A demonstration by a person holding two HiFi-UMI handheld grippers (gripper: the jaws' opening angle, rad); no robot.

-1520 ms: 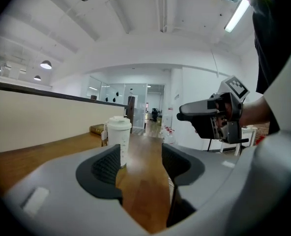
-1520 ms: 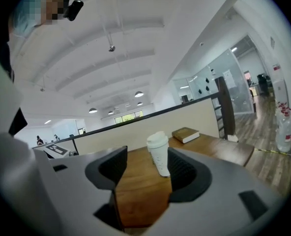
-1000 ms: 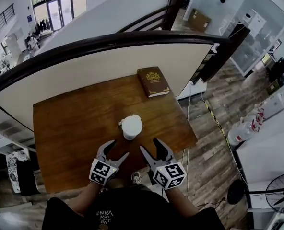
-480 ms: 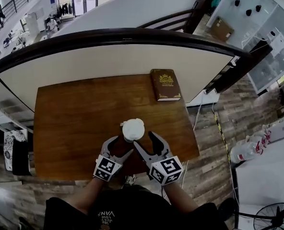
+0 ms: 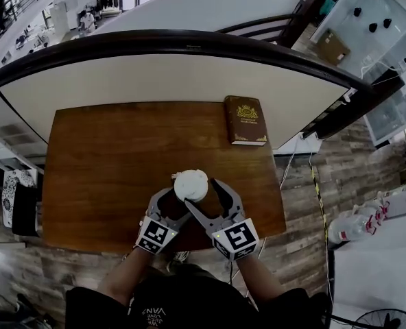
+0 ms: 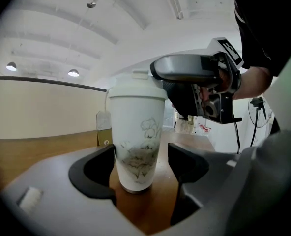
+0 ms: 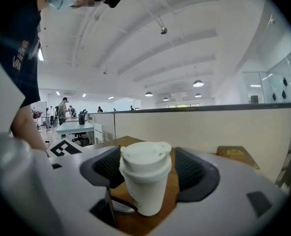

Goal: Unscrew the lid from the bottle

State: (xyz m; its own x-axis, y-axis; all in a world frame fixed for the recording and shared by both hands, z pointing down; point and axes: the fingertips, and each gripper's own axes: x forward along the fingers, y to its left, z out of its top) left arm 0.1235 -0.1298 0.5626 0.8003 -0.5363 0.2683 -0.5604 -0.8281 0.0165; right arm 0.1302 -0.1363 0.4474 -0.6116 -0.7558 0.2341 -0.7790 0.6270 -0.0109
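Both grippers have closed in from the near edge since the earlier frame and now bracket the bottle (image 5: 190,186), their jaws having just been opening with it between them. It stands upright on the desk (image 5: 100,163), close to the middle of the near edge, lid (image 7: 146,156) still seated.

The body looks stiff and smooth, with a drawing printed on its white wall, so it is probably slick under the pads. Whether it is full I cannot tell; if empty, it would be light and could tip easily.

The left gripper (image 6: 140,163) is released, its jaws flanking the lower body, one pad just beside the wall and the other clear of it. That low, straight section seems the best place to clamp. The right gripper (image 7: 146,168) is also unclenched, with its jaws level with the lid's wider rim, the likely hold for twisting.

A brown book (image 5: 246,120) lies well apart at the far right corner.
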